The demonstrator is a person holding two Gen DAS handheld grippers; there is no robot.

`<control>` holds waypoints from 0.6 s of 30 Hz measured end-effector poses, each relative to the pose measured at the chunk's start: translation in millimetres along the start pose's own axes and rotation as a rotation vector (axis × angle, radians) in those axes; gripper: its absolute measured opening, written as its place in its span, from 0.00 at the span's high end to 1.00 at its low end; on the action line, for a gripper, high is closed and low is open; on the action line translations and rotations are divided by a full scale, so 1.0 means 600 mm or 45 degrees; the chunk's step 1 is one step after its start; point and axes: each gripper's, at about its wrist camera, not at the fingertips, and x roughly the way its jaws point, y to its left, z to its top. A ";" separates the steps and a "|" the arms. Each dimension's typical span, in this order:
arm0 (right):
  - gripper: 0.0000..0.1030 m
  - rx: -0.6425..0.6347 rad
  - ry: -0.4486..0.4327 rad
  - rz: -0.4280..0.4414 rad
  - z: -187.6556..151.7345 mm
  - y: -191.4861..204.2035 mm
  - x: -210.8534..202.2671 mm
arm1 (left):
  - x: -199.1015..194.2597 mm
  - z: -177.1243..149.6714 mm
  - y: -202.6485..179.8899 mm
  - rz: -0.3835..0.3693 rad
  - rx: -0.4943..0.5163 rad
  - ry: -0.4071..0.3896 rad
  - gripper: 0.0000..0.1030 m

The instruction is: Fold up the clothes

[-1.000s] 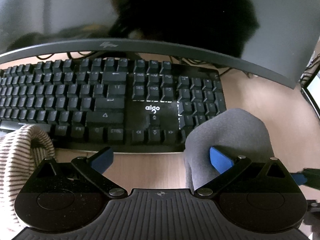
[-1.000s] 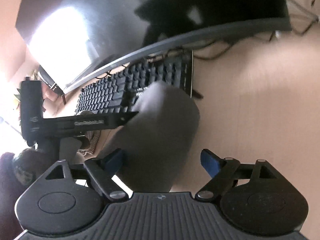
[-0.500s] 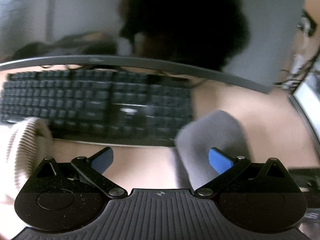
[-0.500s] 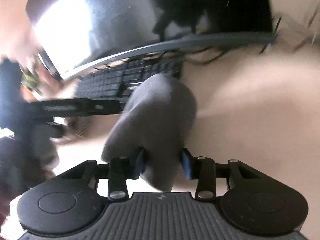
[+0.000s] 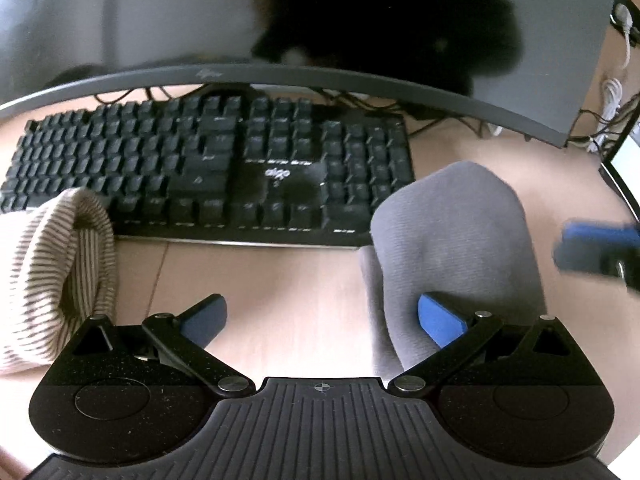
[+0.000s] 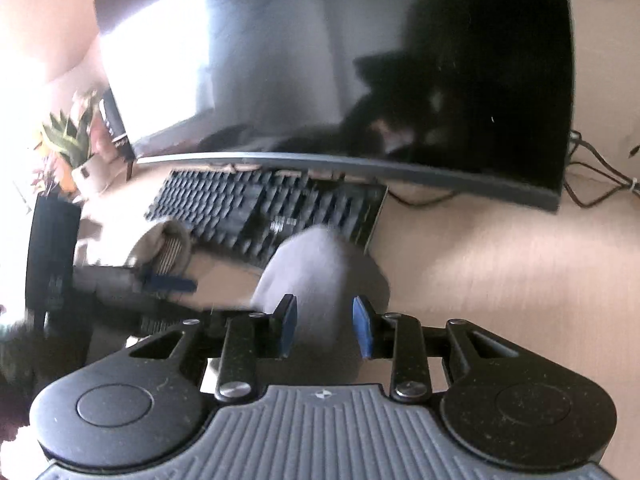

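Black keyboard (image 5: 208, 164) lies on the tan wooden desk (image 5: 280, 288), just in front of a dark curved monitor (image 5: 320, 20). Cables (image 5: 612, 100) trail behind the monitor at right. Potted plant (image 6: 70, 140) stands at far left, blurred.

The lower part of the grey knitted cloth (image 6: 320, 276) was hidden behind the right hand-held gripper (image 6: 325, 330); motion blur smeared its outline. Left of the left hand-held gripper (image 5: 322, 318), the picture's edge cut off the cream striped knitted garment (image 5: 48, 276).
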 end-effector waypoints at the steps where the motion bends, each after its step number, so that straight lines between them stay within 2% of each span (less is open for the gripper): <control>1: 0.70 0.006 0.009 0.012 0.006 0.005 0.016 | 0.002 0.000 0.002 0.003 0.005 -0.003 0.00; 5: 0.64 0.022 0.087 0.031 0.004 0.030 0.083 | 0.014 0.003 0.004 0.043 0.043 -0.018 0.00; 8: 0.62 0.024 0.089 0.019 0.005 0.032 0.098 | 0.018 0.005 0.011 0.053 0.044 -0.022 0.00; 13: 0.62 0.013 0.094 -0.004 0.003 0.028 0.079 | 0.020 0.006 0.014 0.019 0.047 -0.022 0.00; 18: 0.62 0.006 0.062 -0.023 -0.015 0.037 0.035 | 0.019 0.007 0.009 0.028 0.071 -0.022 0.00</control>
